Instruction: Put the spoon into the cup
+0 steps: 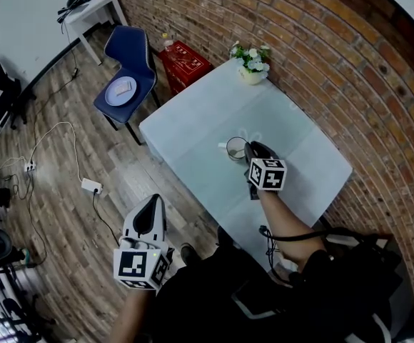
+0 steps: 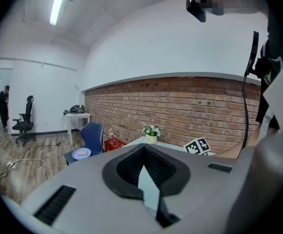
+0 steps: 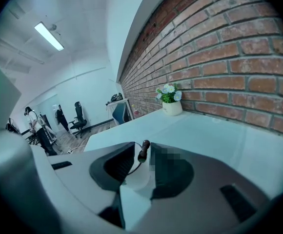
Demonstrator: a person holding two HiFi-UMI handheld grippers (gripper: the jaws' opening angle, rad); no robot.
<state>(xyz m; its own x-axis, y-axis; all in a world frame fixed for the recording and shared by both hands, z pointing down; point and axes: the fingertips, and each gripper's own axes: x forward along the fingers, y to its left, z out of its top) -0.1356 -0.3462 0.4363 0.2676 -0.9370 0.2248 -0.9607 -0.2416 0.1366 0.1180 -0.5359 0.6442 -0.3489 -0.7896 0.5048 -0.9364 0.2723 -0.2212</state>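
Spoon (image 3: 144,149) upright in cup (image 3: 137,177), handle end up, right gripper (image 3: 142,154) jaws apart

Pale blue table (image 1: 193,134); red brick wall (image 1: 321,48); navy chair (image 1: 132,56); white cup (image 1: 234,149); dark-handled spoon (image 3: 144,149)

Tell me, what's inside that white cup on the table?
A spoon stands in the cup, its dark handle end poking above the rim. The spoon's bowl and the cup's bottom are hidden behind the cup's wall and the right gripper, so other contents can't be told.
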